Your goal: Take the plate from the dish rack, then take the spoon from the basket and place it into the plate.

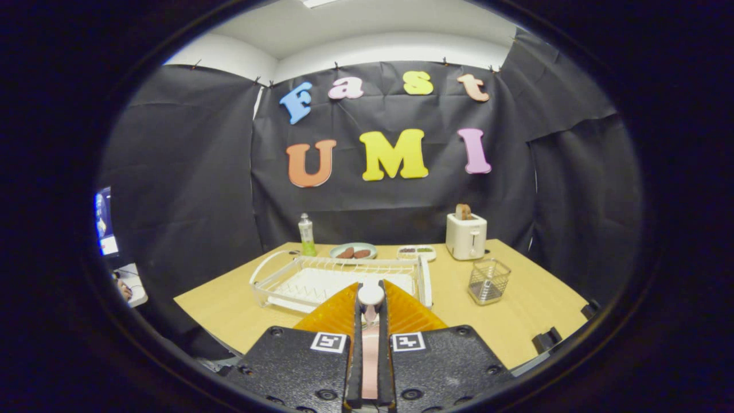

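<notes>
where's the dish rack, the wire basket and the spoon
dish rack (269, 274): gripper view, on its white left rim
wire basket (488, 281): gripper view, on its front mesh wall
spoon (370, 294): gripper view, on its white rounded end between the gripper (370, 307) fingers, which are shut on it

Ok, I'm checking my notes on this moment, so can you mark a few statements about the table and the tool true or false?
1. The tool is shut on a spoon. True.
2. A slice of bread stands in the toaster. True.
3. The wire basket sits inside the dish rack. False: it stands on the table, beside the rack.
4. The bottle lies on its side. False: it stands upright behind the rack.
</notes>
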Available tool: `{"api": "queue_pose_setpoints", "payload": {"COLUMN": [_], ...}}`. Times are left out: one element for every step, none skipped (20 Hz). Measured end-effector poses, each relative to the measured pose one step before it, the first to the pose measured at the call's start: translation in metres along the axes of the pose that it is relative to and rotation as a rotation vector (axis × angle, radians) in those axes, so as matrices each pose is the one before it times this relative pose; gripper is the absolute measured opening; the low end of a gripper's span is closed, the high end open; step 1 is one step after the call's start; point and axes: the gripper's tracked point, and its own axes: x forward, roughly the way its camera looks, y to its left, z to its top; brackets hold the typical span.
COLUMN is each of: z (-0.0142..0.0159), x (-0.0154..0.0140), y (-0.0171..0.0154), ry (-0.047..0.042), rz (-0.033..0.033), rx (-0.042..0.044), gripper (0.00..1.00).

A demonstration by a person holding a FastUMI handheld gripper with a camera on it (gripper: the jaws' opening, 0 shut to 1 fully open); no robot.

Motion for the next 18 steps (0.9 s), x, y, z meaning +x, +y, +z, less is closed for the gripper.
{"api": "queue_pose_setpoints", "payload": {"z": [-0.01132,-0.01100,-0.00752,-0.00571,-0.00345,-0.00248,-0.00128,-0.00335,-0.00124,-0.00315,-0.00165,0.00183,0.00101,-0.00069,0.00090,0.00166,0.00333,0.00542], "x": [0.00549,0.00452,0.00474,0.00270,0.00207,0.00167,0.00174,0.00268,0.00263,0.00149,0.00123,-0.00039,0.00071,0.00127,0.00144,0.00029,-0.00119,-0.00068], "y": [0.00689,0.00538,0.00481,0.00240,0.00089,0.00085,-0.00091,-0.00163,-0.00189,-0.00191,-0.00161,0.00035,-0.00186,-0.00245,-0.00154,-0.00279,-0.00600,-0.00656], "ry": [0.02620,0.02656,0.02166,0.01571,0.00947,0.00860,0.00796,0.00781,0.01017,0.01448,0.01005,0.00049,-0.00020,-0.00011,0.00175,-0.00137,-0.00419,-0.01109], "rz": [0.01292,0.01246,0.01179,0.00752,0.00121,0.00055,-0.00171,-0.00357,-0.00009,-0.00336,0.00134,0.00377,-0.00310,-0.00602,-0.00365,-0.00706,-0.02056,-0.02487], "rx": [-0.00179,-0.00139,-0.00042,-0.00204,-0.00234,-0.00140,-0.00055,0.00487,0.00812,0.01408,0.01306,0.00607,-0.00204,-0.00580,-0.00545,-0.00318,0.00127,0.00924], "gripper": [0.15,0.15,0.16,0.16,0.16,0.16,0.16,0.17,0.17,0.18,0.18,0.18,0.18,0.18,0.19,0.19,0.34,0.48]}}
